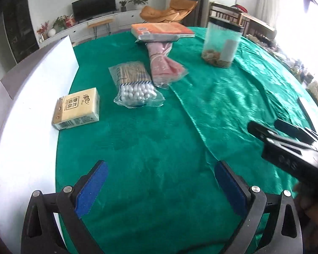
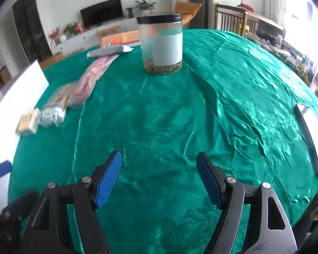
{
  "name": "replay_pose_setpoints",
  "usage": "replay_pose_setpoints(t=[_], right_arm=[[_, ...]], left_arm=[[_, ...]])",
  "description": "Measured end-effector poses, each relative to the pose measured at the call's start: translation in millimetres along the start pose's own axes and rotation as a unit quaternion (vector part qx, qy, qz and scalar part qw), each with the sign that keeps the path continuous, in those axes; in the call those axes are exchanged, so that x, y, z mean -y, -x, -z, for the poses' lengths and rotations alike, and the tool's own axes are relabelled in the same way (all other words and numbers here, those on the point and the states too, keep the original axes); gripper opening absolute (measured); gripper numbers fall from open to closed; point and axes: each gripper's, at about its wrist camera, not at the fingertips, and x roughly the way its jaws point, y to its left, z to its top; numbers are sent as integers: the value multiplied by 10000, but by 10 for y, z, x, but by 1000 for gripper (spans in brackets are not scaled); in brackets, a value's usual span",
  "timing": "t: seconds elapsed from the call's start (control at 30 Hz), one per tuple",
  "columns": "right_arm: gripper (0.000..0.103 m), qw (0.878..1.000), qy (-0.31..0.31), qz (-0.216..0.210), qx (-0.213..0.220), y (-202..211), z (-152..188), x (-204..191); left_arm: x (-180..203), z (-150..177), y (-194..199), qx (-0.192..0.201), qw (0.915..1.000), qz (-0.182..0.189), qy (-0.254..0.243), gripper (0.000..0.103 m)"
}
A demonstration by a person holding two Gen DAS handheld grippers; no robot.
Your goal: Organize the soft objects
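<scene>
On the green cloth [image 1: 159,139] lie a beige tissue pack [image 1: 77,108], a clear bag of cotton swabs [image 1: 135,84], a pink cloth in plastic wrap [image 1: 162,63] and a grey packet [image 1: 156,37]. My left gripper [image 1: 159,177] hovers open over bare cloth, nearer than all of them. The right gripper [image 1: 273,131] shows at the right edge. In the right wrist view my right gripper [image 2: 159,169] is open over the cloth [image 2: 180,116], nothing between its pads. The tissue pack [image 2: 28,121], swab bag [image 2: 53,110] and pink cloth [image 2: 91,78] lie far left.
A clear jar with a black lid [image 1: 221,42] [image 2: 162,46] stands at the back. An orange box [image 1: 163,28] lies behind the grey packet. A white board [image 1: 31,105] borders the cloth's left side. A flat white-and-black object [image 2: 311,135] lies at the right edge.
</scene>
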Motion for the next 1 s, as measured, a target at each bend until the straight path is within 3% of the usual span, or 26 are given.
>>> replay_pose_setpoints(t=[0.17,0.43,0.87,1.0], right_arm=[[76,9994,83,104,-307,-2,128,-13],[81,9991,217,180,-332,-1,161,-61],[86,9989,267,153,-350,0,166,-91],[87,9989,268,157,-347,1,169,-93]], left_arm=[[-96,6,-280,-166,9995,-282,-4,100],[-190,28,-342,57,9998,-181,67,103],[-188,9,-337,74,9998,-166,42,103],[-210,-60,-356,-275,9994,-185,49,103]])
